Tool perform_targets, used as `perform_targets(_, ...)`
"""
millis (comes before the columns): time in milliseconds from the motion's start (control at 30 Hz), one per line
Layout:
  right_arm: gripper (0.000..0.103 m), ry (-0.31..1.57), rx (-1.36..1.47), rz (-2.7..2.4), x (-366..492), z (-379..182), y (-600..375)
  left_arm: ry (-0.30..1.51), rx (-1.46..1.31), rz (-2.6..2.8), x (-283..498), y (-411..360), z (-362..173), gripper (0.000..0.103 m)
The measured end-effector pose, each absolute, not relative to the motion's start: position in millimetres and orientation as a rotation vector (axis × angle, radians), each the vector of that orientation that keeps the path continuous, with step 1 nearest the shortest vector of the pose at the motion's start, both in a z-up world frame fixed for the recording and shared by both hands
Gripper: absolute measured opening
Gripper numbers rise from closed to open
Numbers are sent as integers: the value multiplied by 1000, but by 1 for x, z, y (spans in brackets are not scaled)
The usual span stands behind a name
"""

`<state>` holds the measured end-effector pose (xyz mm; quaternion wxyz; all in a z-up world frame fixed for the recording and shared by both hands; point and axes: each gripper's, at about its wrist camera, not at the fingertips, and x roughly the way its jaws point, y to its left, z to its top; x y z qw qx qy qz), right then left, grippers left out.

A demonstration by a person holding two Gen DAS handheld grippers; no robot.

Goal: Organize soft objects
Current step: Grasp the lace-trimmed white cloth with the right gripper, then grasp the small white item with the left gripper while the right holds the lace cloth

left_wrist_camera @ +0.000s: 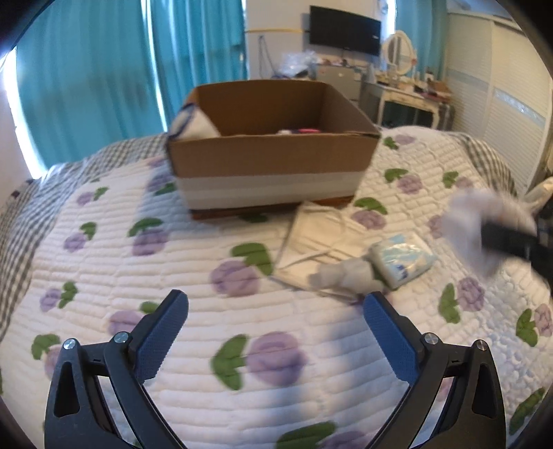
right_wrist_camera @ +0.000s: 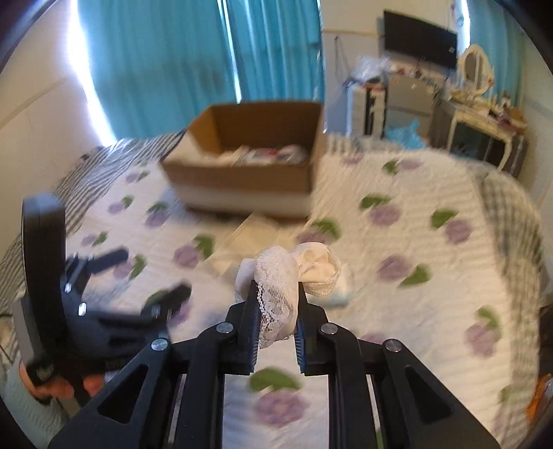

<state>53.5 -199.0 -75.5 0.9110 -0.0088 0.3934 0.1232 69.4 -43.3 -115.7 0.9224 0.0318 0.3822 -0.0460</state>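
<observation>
So we've got a cream lace cloth pinched between the jaws of the right gripper, bunched up and lifted off the bed, sitting right in the centre of the right wrist view. From the left wrist view that same bundle is just a white blur at the far right edge.

The left gripper is empty, jaws spread wide, hovering over the quilt at the bottom of its own frame. In the right wrist view it shows up blurred at the lower left.

The cardboard box sits in the upper middle of both views, open on top, with a white band around its lower part. Inside we can make out a pile of white and pinkish soft stuff, plus a white cloth with a dark trim slumped in the left corner. Too blurry to tell the items apart.

Just below the box, to the centre right of the left wrist view, lie a flat white face mask, a small white wad of fabric and a blue and white tissue packet, all close together, the wad touching the packet.

Teal curtains fill the upper left, and a TV and a dressing table sit at the upper right.
</observation>
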Motion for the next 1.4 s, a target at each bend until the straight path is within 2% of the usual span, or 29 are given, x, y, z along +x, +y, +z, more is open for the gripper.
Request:
perform_targets(133, 16, 814, -27, 238, 82, -74, -218, 809, 61, -126, 82, -65, -123, 102)
perform_targets(333, 16, 871, -96, 216, 128, -99, -232, 865, 90, -176, 106, -96, -145, 77)
perform_targets(500, 16, 897, -115, 233, 143, -118, -237, 903, 88, -199, 121, -104, -160, 67)
perform_targets(533, 16, 903, -114, 236, 143, -120, -237, 903, 90, -204, 123, -106, -162, 60)
perform_targets(600, 16, 913, -118, 244, 142, -125, -237, 901, 90, -222, 125, -109, -164, 58)
perform_targets(700, 16, 897, -115, 246, 137, -123, -238, 883, 120, -220, 125, -113, -163, 49)
perform_targets(767, 16, 880, -113, 244, 133, -119, -238, 872, 122, -221, 121, -112, -160, 35)
perform_targets(867, 16, 863, -108, 240, 124, -116, -237, 861, 116, -223, 116, -106, -151, 29)
perform_targets(1033, 16, 846, -88, 247, 113, -109, -232, 882, 107, -243, 114, -102, -149, 31)
perform_targets(1133, 16, 849, -85, 245, 112, -109, -231, 878, 142, -231, 114, -105, -155, 42)
perform_targets(1167, 16, 851, -83, 243, 112, -110, -231, 872, 144, -223, 114, -105, -155, 51)
perform_targets(1400, 16, 858, -33, 247, 114, -112, -240, 884, 163, -216, 130, -113, -168, 55)
